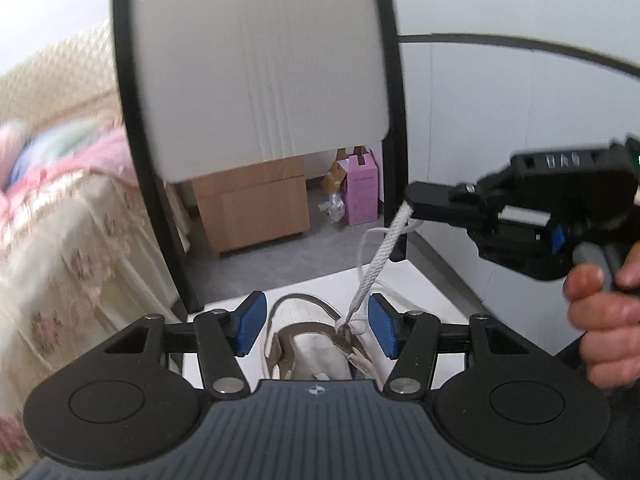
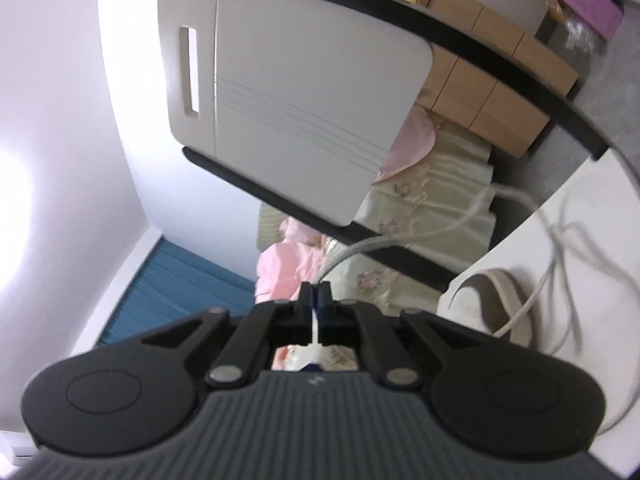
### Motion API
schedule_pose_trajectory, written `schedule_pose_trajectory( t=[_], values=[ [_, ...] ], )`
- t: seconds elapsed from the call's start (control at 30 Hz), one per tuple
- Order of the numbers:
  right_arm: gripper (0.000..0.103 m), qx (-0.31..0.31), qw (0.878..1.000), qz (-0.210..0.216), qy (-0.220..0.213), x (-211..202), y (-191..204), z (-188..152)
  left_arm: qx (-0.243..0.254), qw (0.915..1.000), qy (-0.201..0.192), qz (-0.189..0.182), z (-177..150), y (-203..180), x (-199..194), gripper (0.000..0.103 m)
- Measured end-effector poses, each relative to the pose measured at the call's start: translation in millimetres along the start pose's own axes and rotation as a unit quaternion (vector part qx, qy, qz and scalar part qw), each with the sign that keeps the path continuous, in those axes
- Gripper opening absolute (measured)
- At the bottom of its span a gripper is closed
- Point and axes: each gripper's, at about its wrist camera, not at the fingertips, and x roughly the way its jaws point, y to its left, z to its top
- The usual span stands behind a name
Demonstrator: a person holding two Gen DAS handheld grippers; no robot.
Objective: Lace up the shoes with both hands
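Note:
A white shoe with grey trim [image 1: 312, 340] lies on the white table, right below my left gripper [image 1: 318, 330]. That gripper stands open, its blue pads [image 1: 250, 326] on either side of the shoe and nothing between them. A white lace [image 1: 378, 256] runs taut from an eyelet on the shoe's right side up to my right gripper [image 1: 412, 202], which is shut on it, a hand [image 1: 604, 320] on its handle. In the rolled right wrist view the right gripper [image 2: 316, 294] pinches the lace [image 2: 360, 250], and the shoe [image 2: 492, 300] lies at the right.
A white chair back with a black frame [image 1: 264, 68] stands just beyond the table [image 1: 432, 280]. Behind it are a cardboard box [image 1: 252, 204] and a pink box [image 1: 362, 190] on the grey floor. A bed with floral cover [image 1: 60, 220] fills the left. Loose cord [image 2: 560, 240] lies on the table.

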Motion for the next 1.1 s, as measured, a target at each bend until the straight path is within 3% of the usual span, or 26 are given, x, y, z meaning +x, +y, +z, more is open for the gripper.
schedule_pose_trajectory(
  t=[0.27,0.47,0.53,0.73,1.0,1.07,1.1],
  values=[
    [0.004,0.018,0.998,0.056,0.012,-5,4,-1,0.066,0.9975,-0.018,0.016,-8,-24,1,0.058],
    [0.004,0.035,0.994,0.098,0.019,-5,5,2,0.089,0.9951,-0.027,0.032,-15,-32,7,0.048],
    [0.006,0.042,0.992,0.113,0.028,-2,6,0,0.090,0.9945,-0.035,0.040,-17,-34,8,0.036],
    [0.006,0.037,0.993,0.107,0.015,-6,7,0,0.068,0.9968,-0.028,0.032,-19,-36,9,0.003],
    [0.007,0.057,0.996,0.056,-0.032,-17,-6,8,0.061,0.9973,-0.040,0.010,-20,-37,-4,0.003],
    [0.016,0.049,0.998,0.031,-0.034,-17,-5,8,0.061,0.9972,-0.042,0.008,-19,-37,-6,0.003],
    [0.026,0.045,0.998,0.026,-0.032,-17,-5,8,0.062,0.9972,-0.042,0.007,-19,-38,-7,0.003]
  ],
)
